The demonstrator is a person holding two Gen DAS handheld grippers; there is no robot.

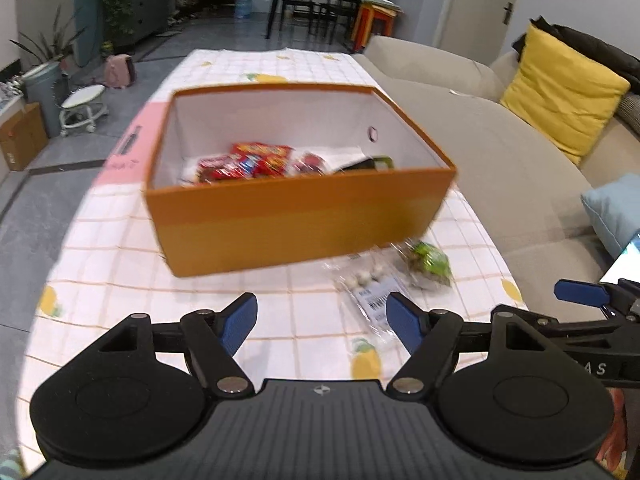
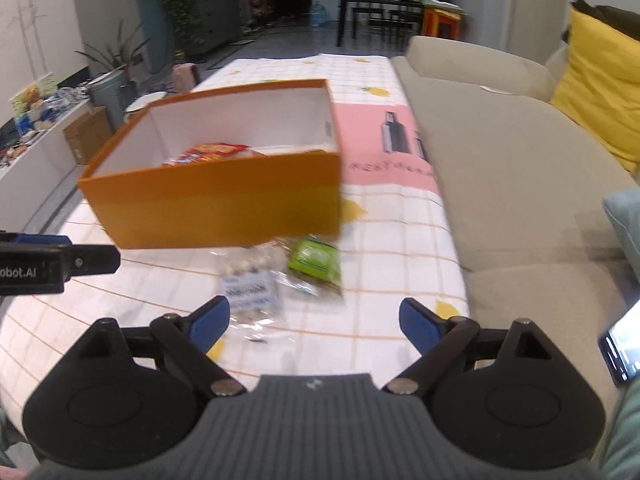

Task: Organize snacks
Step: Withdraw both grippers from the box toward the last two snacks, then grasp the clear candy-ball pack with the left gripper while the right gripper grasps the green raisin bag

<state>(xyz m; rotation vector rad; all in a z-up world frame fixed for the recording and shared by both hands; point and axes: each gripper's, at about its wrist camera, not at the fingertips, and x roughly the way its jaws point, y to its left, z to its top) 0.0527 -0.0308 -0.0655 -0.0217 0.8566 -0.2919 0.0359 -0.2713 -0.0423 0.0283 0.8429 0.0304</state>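
An orange box (image 1: 304,216) stands on the checked tablecloth and holds red snack packets (image 1: 248,162). It also shows in the right wrist view (image 2: 216,208) with a red packet (image 2: 212,151) inside. In front of the box lie a clear bag of white sweets (image 1: 370,292) and a green snack bag (image 1: 430,262); the right wrist view shows the clear bag (image 2: 250,284) and the green bag (image 2: 316,260). My left gripper (image 1: 322,326) is open and empty, short of the clear bag. My right gripper (image 2: 314,324) is open and empty, just before both bags.
A beige sofa (image 1: 500,168) with a yellow cushion (image 1: 560,92) runs along the table's right side. A pink printed sheet (image 2: 384,148) lies under the box. A phone (image 2: 622,354) sits at the right. A stool (image 1: 82,108) and cardboard box (image 1: 20,136) stand on the floor left.
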